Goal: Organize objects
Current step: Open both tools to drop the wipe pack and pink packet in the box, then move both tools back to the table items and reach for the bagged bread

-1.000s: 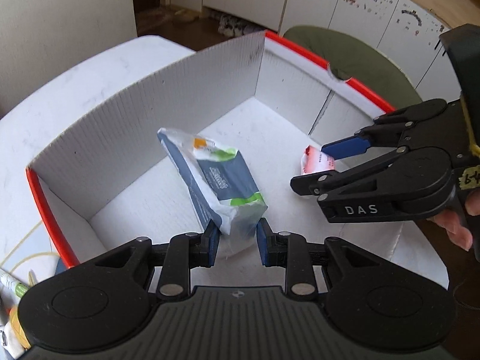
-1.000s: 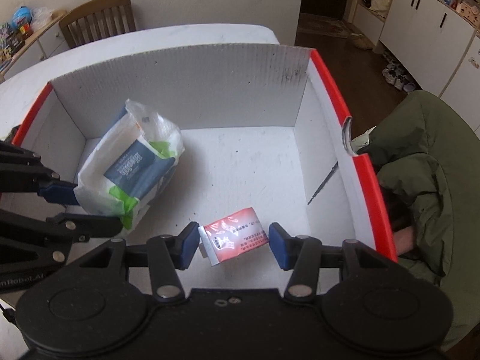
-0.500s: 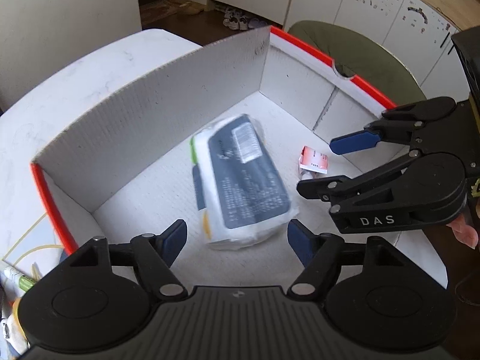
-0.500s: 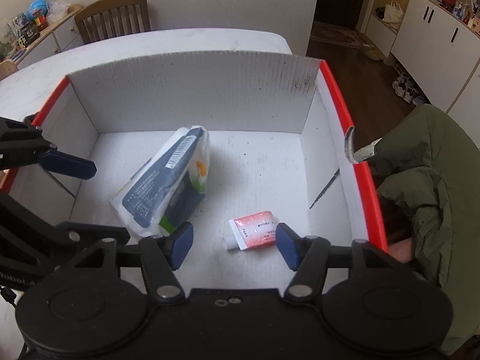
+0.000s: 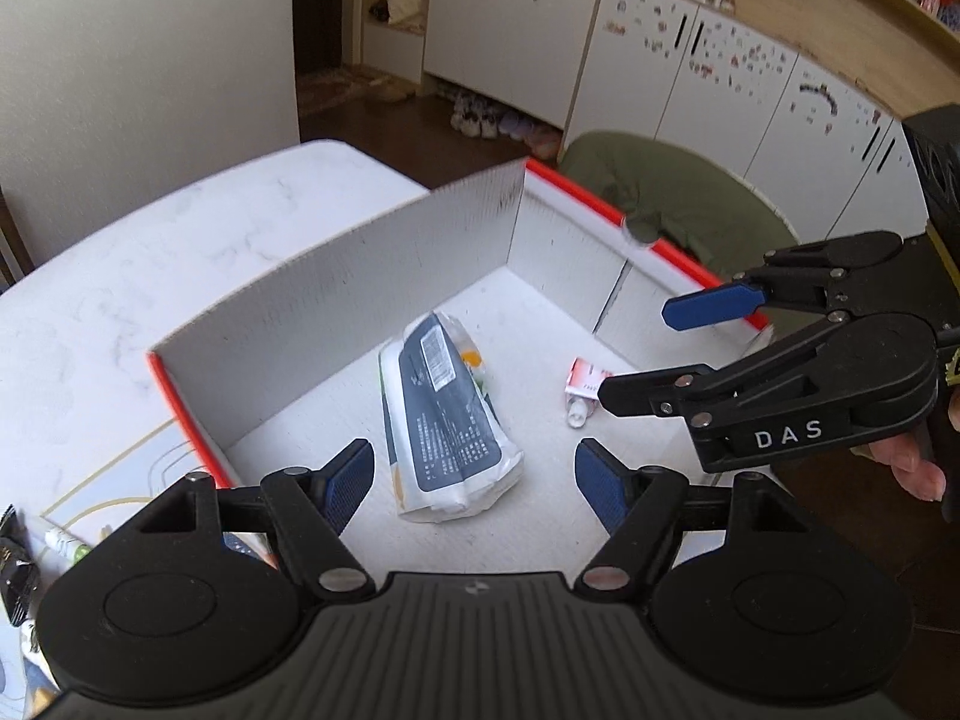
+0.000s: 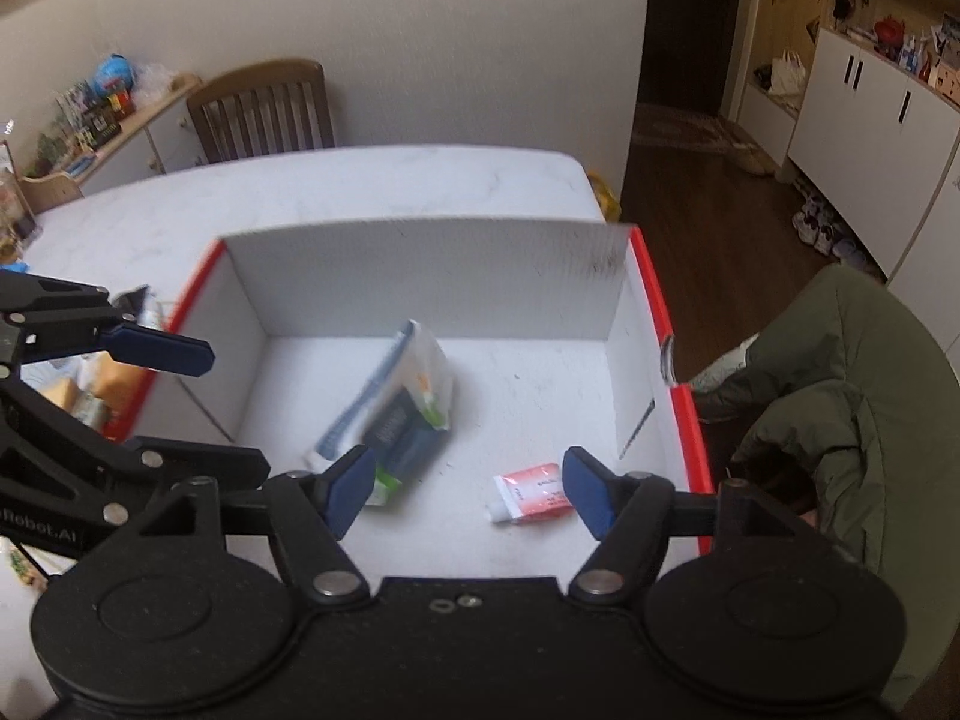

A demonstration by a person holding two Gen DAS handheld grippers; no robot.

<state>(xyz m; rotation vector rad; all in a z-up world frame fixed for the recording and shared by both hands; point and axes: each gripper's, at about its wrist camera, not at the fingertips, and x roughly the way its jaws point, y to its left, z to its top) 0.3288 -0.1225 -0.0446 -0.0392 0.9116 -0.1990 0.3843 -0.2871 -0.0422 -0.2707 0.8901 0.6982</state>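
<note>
Inside the box [image 5: 336, 300], wipes pack [image 5: 447, 420] and tube [image 6: 531, 493] lie loose beneath both spread, empty tools

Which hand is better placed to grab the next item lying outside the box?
Left, probably. The left tool is empty and open, and loose items lie beside the box's left wall; the right tool's side shows none.

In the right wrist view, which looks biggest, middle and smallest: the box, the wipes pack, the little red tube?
1. Box, by far the biggest; it holds the other two.
2. Wipes pack, middle.
3. Little red tube, smallest, though it lies nearer the camera.
</note>
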